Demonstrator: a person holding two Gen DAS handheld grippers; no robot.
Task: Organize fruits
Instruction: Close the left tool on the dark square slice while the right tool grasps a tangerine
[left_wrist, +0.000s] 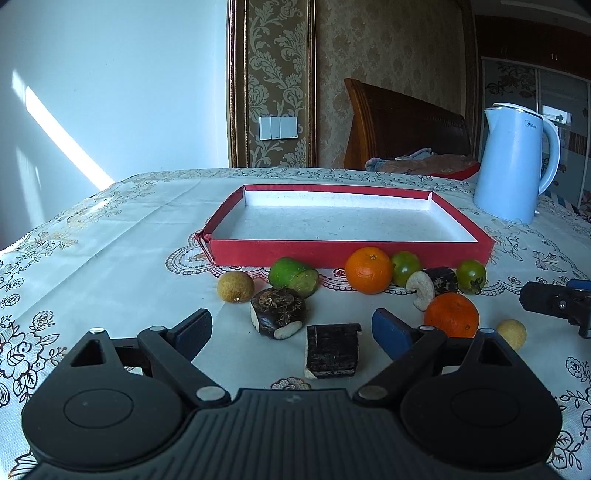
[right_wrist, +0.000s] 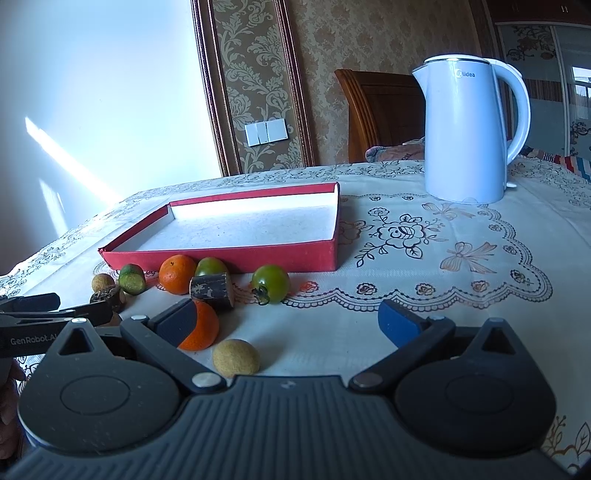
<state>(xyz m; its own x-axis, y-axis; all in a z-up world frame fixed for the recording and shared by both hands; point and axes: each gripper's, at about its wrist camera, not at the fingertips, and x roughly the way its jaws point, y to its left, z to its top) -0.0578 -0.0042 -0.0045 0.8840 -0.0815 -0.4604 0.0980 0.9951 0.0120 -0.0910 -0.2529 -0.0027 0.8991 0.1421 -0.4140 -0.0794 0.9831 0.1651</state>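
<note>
Sunlight is being thrown across a pale wall behind a counter (left_wrist: 110, 221) that is being covered by a lace-printed cloth, with a wooden headboard and patterned wallpaper being seen beyond its far edge. A shallow red tray (left_wrist: 347, 251) is being kept empty near the middle of the counter, and a white kettle (right_wrist: 469, 133) is being stood toward the far right corner.

Along the tray's near wall the fruits are being left in a loose row: a cut lime (left_wrist: 293, 277), a tangerine (left_wrist: 368, 270), two green tomatoes (left_wrist: 471, 276), a tan longan (left_wrist: 235, 287), and dark cane pieces (left_wrist: 279, 313). None is being held yet in the tray.

The left hand-held gripper (left_wrist: 291, 332) is being held wide with nothing between its pads. A dark block of cane (left_wrist: 331, 350) is lying directly ahead of it, between the fingers' line, upright on its cut face. The right hand-held gripper (right_wrist: 291, 325) is likewise being held wide and unloaded; a second tangerine (right_wrist: 201, 326) is being touched or nearly touched by its left pad, and a second longan (right_wrist: 236, 358) is lying just inside the opening, nearer the left finger.

Judging by this, the right side is better placed for the longan, while the tangerine is crowding that finger and is likely to be nudged.
</note>
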